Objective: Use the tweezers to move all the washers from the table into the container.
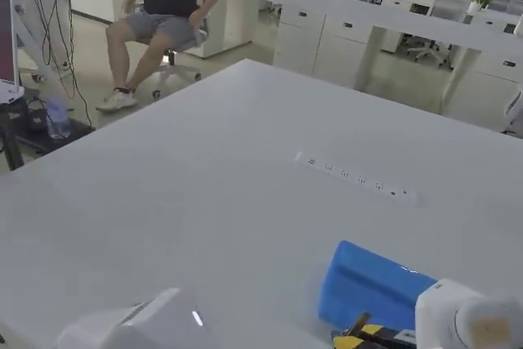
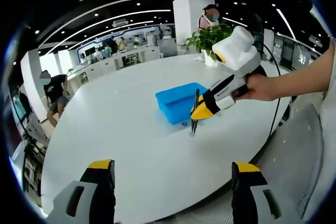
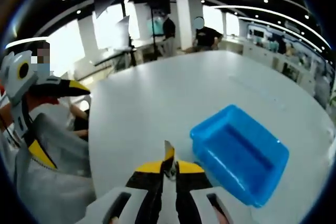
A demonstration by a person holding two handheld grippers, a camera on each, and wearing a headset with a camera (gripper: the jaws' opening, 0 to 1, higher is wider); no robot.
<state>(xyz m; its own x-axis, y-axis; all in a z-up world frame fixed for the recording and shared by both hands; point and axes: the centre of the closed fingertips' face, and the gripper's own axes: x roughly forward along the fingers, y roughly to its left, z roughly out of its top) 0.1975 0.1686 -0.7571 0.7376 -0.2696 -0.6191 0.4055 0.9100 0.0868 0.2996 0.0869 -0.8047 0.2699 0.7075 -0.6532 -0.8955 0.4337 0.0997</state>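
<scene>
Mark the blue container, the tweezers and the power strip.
blue container [image 3: 239,153], right gripper view, bare floor.
tweezers [image 2: 193,123], left gripper view, lower shaft.
power strip [image 1: 356,177], head view, middle of its top.

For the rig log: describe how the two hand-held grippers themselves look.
The left gripper has grey-white fingers faced black, with yellow tips. The right gripper has a white and black body and yellow-tipped fingers. The forearm behind it wears no sleeve.
</scene>
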